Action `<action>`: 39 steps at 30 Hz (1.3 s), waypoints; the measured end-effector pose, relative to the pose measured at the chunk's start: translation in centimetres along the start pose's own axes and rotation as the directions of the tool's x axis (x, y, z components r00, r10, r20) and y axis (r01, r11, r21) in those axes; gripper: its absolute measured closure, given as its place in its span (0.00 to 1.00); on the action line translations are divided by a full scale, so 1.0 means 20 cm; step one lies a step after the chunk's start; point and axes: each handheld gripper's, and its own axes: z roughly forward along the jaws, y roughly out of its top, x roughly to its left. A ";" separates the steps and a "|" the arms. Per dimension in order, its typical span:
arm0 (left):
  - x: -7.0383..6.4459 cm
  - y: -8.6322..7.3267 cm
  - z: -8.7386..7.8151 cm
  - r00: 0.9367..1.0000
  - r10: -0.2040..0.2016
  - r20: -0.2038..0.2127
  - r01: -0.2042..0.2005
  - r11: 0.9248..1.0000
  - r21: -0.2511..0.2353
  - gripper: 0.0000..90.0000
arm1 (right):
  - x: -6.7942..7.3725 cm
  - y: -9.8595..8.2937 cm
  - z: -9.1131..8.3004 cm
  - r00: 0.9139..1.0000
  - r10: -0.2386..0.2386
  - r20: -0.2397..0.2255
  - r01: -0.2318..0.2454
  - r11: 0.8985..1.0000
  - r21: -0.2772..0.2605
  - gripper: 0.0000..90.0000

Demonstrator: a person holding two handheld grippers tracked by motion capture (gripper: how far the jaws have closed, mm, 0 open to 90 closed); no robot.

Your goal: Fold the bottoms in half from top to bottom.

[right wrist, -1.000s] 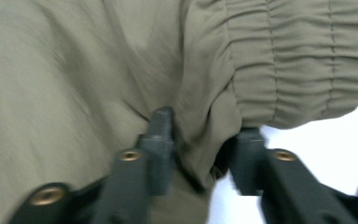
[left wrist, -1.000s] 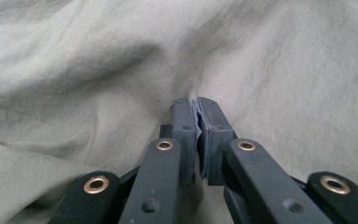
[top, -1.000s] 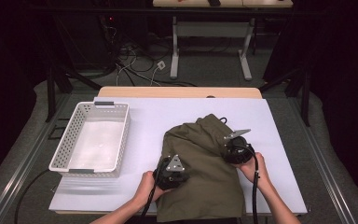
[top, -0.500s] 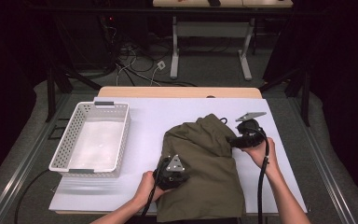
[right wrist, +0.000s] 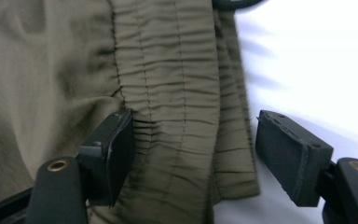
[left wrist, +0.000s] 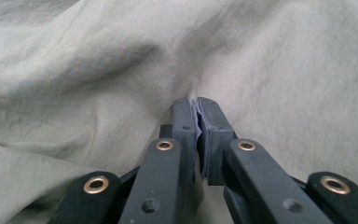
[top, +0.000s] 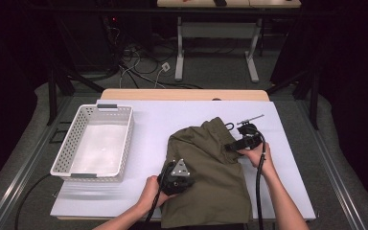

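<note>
your worktop (top: 143, 206) carries a white basket (top: 124, 143) near its left edge and the olive garment (top: 211, 163) lying from the middle toward the near edge, its gathered waistband (right wrist: 177, 107) toward the right edge. the garment looks like shorts or trousers, partly folded, with a dark drawstring loop (top: 229, 126) showing at its far end.

your left hand-held gripper (top: 175, 178) sits on the garment's near left part, pressed together with a pinch of cloth caught between the jaws. your right hand-held gripper (top: 233, 146) is spread wide across the waistband at the garment's right side, one jaw over the cloth, the other over bare worktop, nothing gripped yet.

the risk, as i judge it: if you close the right one where it stands, you may catch a single layer or just the outer hem, and the waistband will slip out on the lift. pulling with the left while the right is unclamped would drag and bunch the garment toward the near edge.
</note>
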 end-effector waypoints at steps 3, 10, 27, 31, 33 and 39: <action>0.00 0.00 0.00 1.000 0.000 -0.001 0.000 1.000 0.000 0.96 | 0.00 -0.01 0.01 1.000 0.001 -0.005 -0.001 1.000 0.005 0.36; 0.00 0.00 0.00 1.000 0.000 0.000 0.000 1.000 0.000 0.96 | 0.01 -0.03 -0.03 1.000 -0.024 0.007 0.024 0.999 -0.049 0.65; 0.00 0.00 0.00 1.000 -0.003 0.002 0.003 1.000 -0.006 0.96 | 0.24 -0.02 -0.20 0.961 -0.250 0.114 0.266 0.951 -0.158 0.87; 0.00 0.00 0.00 1.000 0.000 0.001 0.000 1.000 -0.004 0.95 | 0.34 -0.04 -0.23 0.931 -0.333 0.147 0.354 0.922 -0.155 0.87; 0.00 0.00 0.00 1.000 -0.001 0.001 0.001 1.000 -0.005 0.94 | 0.39 -0.06 -0.24 0.915 -0.373 0.154 0.395 0.906 -0.154 0.86; 0.00 0.00 0.00 1.000 0.003 -0.003 -0.004 1.000 -0.002 0.91 | 0.47 -0.11 -0.22 0.891 -0.425 0.161 0.449 0.879 -0.161 0.86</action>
